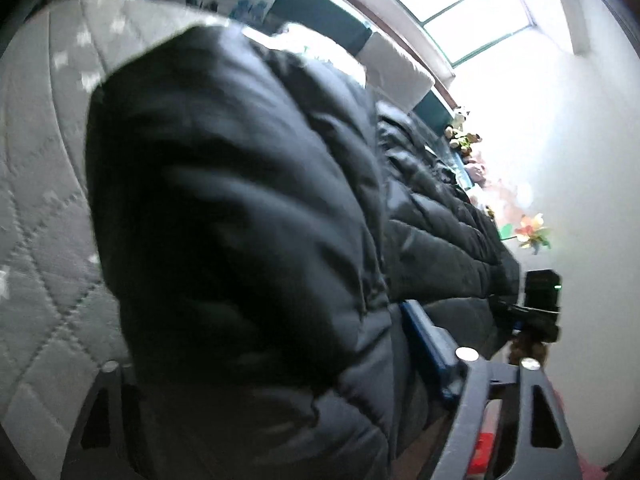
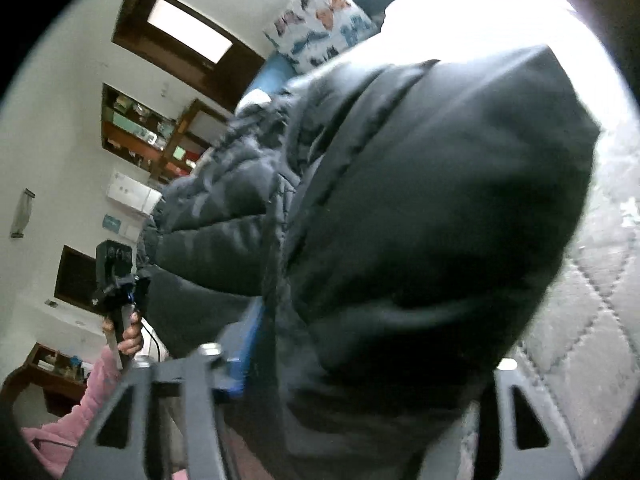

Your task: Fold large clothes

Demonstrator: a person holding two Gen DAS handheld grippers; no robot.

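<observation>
A large black puffer jacket [image 1: 240, 208] fills the left wrist view, lifted off the grey quilted bed [image 1: 36, 200]. My left gripper [image 1: 280, 380] is shut on a thick fold of it; one blue finger [image 1: 424, 344] shows beside the fabric, the other is hidden. In the right wrist view the same jacket [image 2: 420, 208] bulges between the fingers of my right gripper [image 2: 352, 372], which is shut on it; a blue finger [image 2: 244, 340] shows at the left. Each gripper shows in the other's view: the right one in the left wrist view [image 1: 536, 308], the left one in the right wrist view [image 2: 116, 280].
A patterned pillow [image 2: 320, 20] and teal headboard [image 1: 320, 12] lie at the bed's far end. A bright window [image 1: 460, 8] and toys on a ledge [image 1: 464, 136] are beyond. Wooden shelves [image 2: 148, 132] hang on the wall. A pink sleeve [image 2: 80, 408] holds the left gripper.
</observation>
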